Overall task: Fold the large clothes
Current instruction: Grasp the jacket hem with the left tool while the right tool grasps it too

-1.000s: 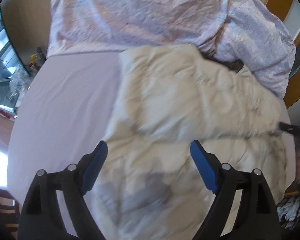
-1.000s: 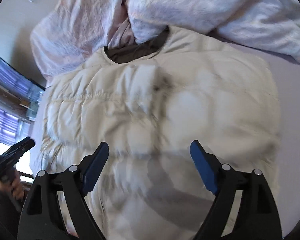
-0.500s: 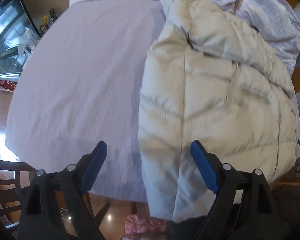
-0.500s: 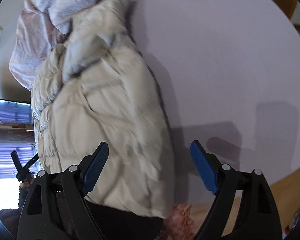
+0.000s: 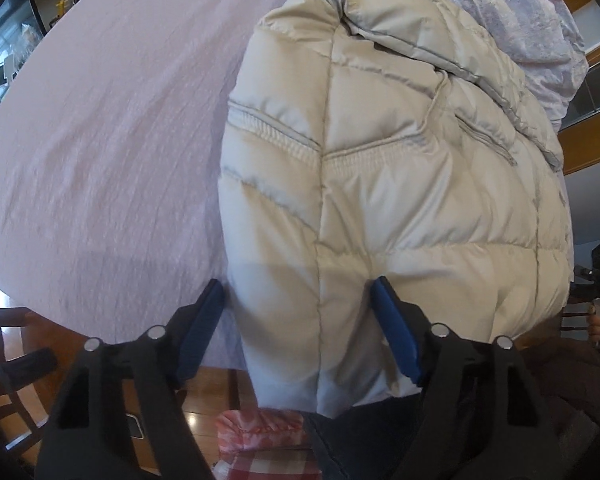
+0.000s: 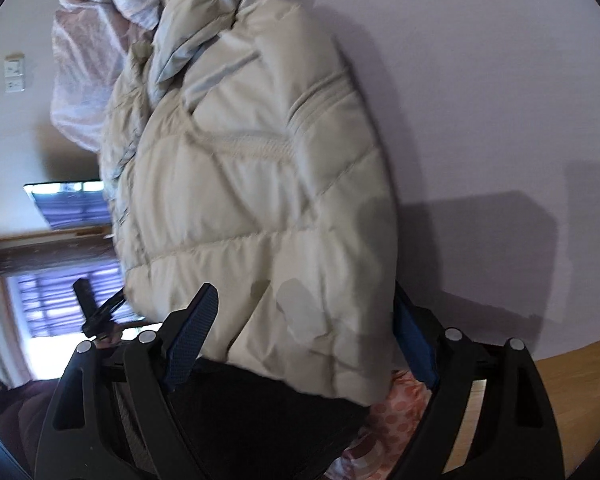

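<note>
A cream quilted puffer jacket (image 5: 400, 168) lies lengthwise on a lilac bed sheet (image 5: 100, 140), its hem hanging over the near edge. My left gripper (image 5: 296, 282) points steeply down over the hem's left corner. Its jaws are closing with that corner between them, and the pads only meet the puffy fabric without squeezing it. In the right wrist view the jacket (image 6: 260, 184) fills the middle. My right gripper (image 6: 304, 292) stands open around the hem's other corner, and its right finger is partly hidden behind the fabric.
A crumpled pale pink duvet (image 5: 520, 12) is heaped at the far end of the bed. A wooden chair (image 5: 4, 360) stands at the near left. Red-checked cloth (image 5: 260, 432) and a person's dark clothing lie below the hem. Bare sheet (image 6: 480, 80) spreads beside the jacket.
Both grippers came down from over the jacket's middle to its near hem, one at each corner. The left jaws have narrowed around the fabric. The right jaws stayed wide.
</note>
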Action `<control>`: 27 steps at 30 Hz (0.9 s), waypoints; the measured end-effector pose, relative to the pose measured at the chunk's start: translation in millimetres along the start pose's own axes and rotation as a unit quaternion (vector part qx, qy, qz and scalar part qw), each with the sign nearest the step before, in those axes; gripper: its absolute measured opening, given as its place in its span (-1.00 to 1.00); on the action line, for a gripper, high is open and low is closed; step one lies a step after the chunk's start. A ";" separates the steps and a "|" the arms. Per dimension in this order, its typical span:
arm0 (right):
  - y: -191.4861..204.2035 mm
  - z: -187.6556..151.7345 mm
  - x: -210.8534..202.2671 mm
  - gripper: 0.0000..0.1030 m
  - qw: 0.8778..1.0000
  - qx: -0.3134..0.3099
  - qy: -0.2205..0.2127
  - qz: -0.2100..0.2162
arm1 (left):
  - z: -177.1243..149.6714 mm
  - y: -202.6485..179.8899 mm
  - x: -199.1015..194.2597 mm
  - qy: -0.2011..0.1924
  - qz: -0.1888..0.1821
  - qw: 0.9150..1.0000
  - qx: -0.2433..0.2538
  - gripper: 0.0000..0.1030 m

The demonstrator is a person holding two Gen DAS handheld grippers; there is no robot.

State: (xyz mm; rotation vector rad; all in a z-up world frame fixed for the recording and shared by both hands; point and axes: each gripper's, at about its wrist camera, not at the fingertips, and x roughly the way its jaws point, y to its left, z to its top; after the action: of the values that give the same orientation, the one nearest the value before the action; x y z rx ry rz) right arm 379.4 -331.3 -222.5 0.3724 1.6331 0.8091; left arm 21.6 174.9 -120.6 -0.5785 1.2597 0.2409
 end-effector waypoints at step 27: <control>28.7 -5.3 -19.7 -0.75 0.995 -0.069 -0.047 0.061 | 10.2 -30.6 -28.3 -0.023 0.021 0.999 0.034 -0.74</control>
State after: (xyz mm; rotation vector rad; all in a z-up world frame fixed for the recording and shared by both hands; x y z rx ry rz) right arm 373.5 -325.2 -188.3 0.4085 1.4689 0.9765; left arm 36.0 158.8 -83.5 -0.4866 1.2315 0.2435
